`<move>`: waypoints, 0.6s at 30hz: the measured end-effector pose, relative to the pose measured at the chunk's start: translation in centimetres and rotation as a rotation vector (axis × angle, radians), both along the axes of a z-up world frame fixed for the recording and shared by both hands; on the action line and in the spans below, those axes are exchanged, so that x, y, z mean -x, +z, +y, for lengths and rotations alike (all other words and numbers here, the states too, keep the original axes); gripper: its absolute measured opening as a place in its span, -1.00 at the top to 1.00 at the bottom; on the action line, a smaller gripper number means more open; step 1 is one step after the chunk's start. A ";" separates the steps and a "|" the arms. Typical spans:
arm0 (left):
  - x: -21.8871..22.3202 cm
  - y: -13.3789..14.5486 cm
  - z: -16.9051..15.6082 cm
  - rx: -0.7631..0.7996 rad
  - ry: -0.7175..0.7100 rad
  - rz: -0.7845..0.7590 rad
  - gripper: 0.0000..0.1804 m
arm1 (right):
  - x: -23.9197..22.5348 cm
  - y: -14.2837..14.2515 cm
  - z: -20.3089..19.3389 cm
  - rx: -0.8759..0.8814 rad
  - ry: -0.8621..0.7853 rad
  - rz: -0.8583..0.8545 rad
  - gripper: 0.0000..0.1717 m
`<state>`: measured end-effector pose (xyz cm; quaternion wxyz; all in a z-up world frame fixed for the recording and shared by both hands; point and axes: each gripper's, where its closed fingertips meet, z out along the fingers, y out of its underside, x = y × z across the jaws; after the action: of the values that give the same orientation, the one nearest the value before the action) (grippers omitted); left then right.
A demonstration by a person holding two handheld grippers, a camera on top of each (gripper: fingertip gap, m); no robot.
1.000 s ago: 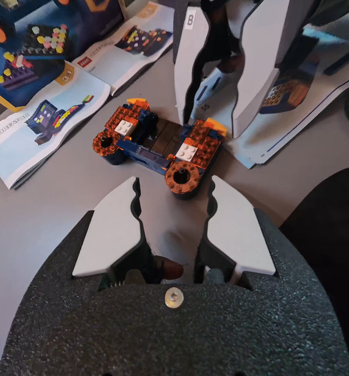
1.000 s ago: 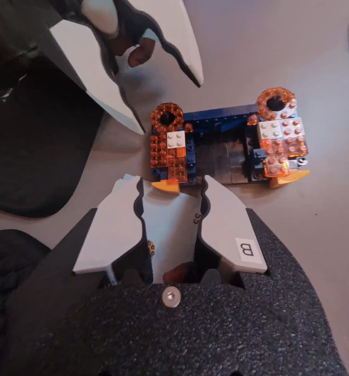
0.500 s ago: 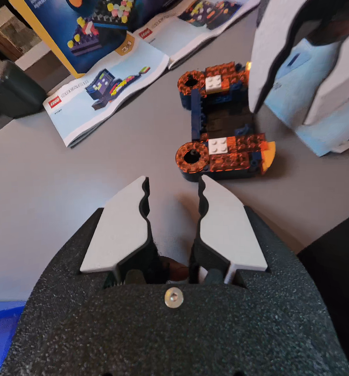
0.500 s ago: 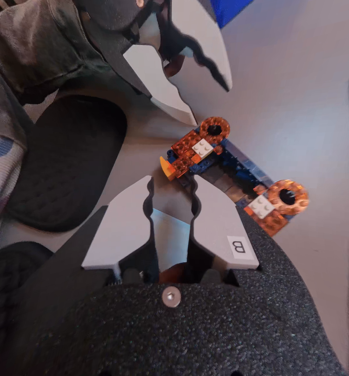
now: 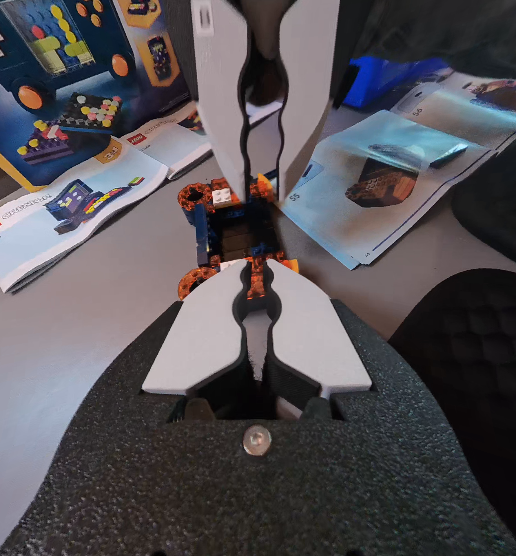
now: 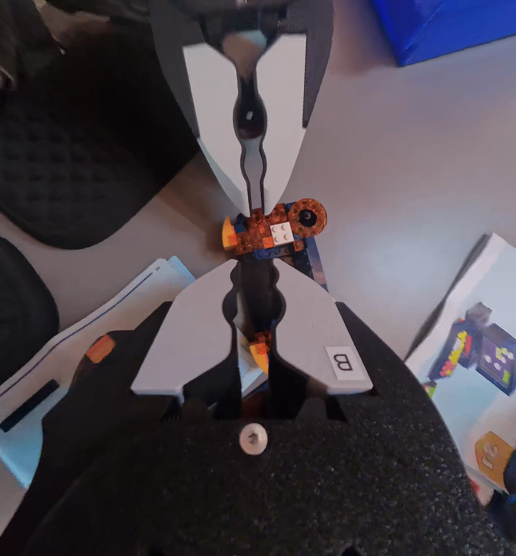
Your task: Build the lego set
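Your left gripper (image 5: 257, 272) jaws clench the brick model's (image 5: 235, 231) near orange end; your right gripper (image 6: 255, 270) jaws clamp its far end. The model's long axis runs 6 to 12 o'clock on the counter (image 5: 115, 301). Its dark middle is hard to read, and the open booklet (image 5: 386, 186) at 2 o'clock is blurred.

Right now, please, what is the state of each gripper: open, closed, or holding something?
Left gripper: closed on the near orange end of the brick model.
Right gripper: closed on the model's other end.
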<state>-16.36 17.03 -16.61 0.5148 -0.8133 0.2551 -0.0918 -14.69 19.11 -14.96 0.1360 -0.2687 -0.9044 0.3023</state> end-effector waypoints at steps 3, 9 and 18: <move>-0.2 -0.1 0.0 -0.017 -0.008 -0.008 0.93 | -1.5 2.0 1.1 -0.084 -0.076 0.055 0.83; -1.2 0.6 -0.4 -0.020 -0.057 -0.050 0.93 | -7.4 6.4 2.9 -0.149 -0.204 0.164 1.00; -1.7 0.6 -0.2 -0.013 -0.030 -0.001 0.91 | -13.3 8.0 4.0 -0.039 -0.273 0.156 0.96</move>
<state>-14.67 16.83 -15.98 0.5188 -0.8059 0.2678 -0.0984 -1.41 23.06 -6.94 0.2507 -0.3620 -0.8520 0.2833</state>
